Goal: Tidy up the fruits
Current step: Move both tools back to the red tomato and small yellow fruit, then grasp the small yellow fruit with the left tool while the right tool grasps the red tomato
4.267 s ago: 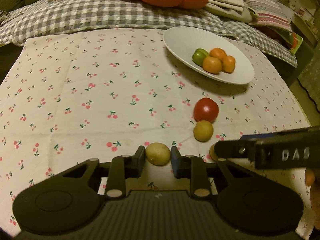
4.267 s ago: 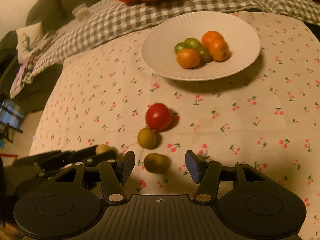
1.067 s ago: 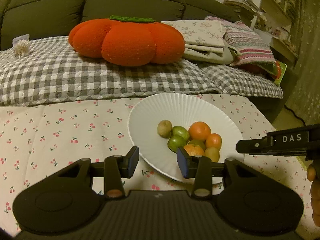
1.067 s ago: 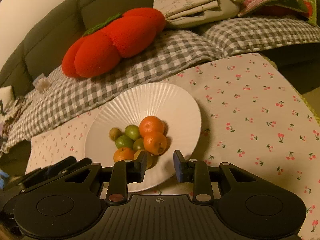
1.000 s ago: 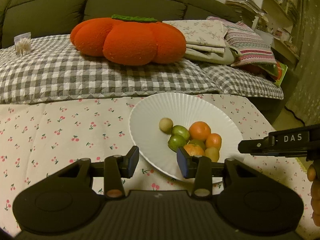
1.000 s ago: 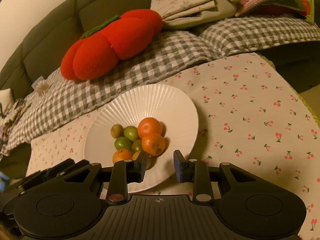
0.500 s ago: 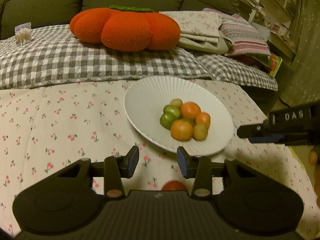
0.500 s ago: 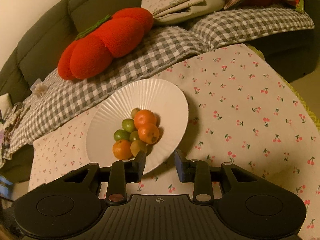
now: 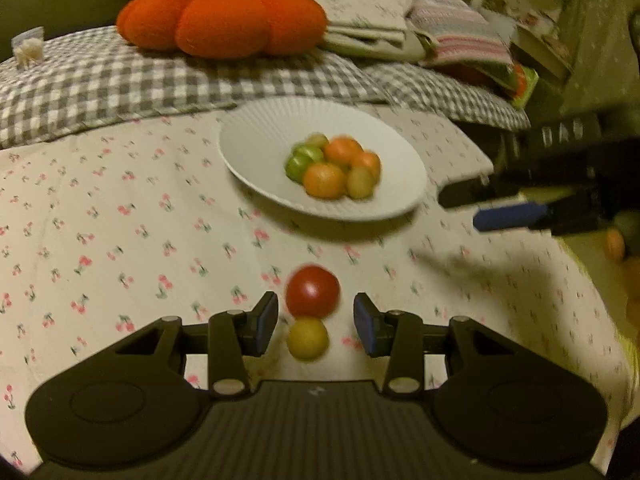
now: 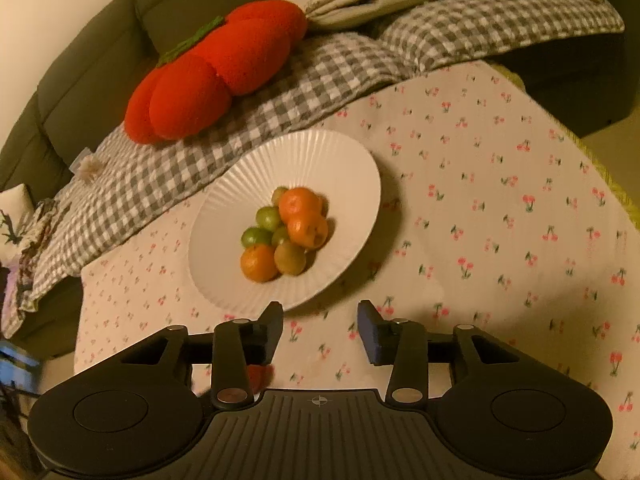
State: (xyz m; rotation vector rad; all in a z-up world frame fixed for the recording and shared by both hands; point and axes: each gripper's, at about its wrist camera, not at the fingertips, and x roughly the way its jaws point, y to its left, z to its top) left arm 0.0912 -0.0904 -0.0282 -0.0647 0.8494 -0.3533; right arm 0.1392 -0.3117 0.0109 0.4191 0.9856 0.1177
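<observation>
A white ribbed plate [image 9: 260, 148] [image 10: 340, 160] on the cherry-print cloth holds several small fruits: oranges [image 9: 324, 179] [image 10: 298, 204], green ones [image 10: 256, 236] and yellowish ones. A red tomato [image 9: 312, 290] and a small yellow fruit [image 9: 307, 338] lie on the cloth nearer to me. My left gripper [image 9: 316, 322] is open and empty, with its fingers on either side of these two. My right gripper [image 10: 320, 330] is open and empty over the cloth, just short of the plate's near rim. It also shows at the right of the left wrist view [image 9: 492, 204]. A bit of red [image 10: 260, 376] shows behind the right gripper's left finger.
A grey checked blanket [image 9: 100, 76] covers the sofa behind the table, with an orange pumpkin cushion [image 9: 224, 20] [image 10: 208, 76] and folded cloths [image 9: 372, 12] on it. The table's right edge [image 10: 616, 188] drops off to the floor.
Both grippers have pulled back from the plate toward me. The left one has dropped low, so the tomato and the yellow fruit now sit between its fingers. Both stay open and empty.
</observation>
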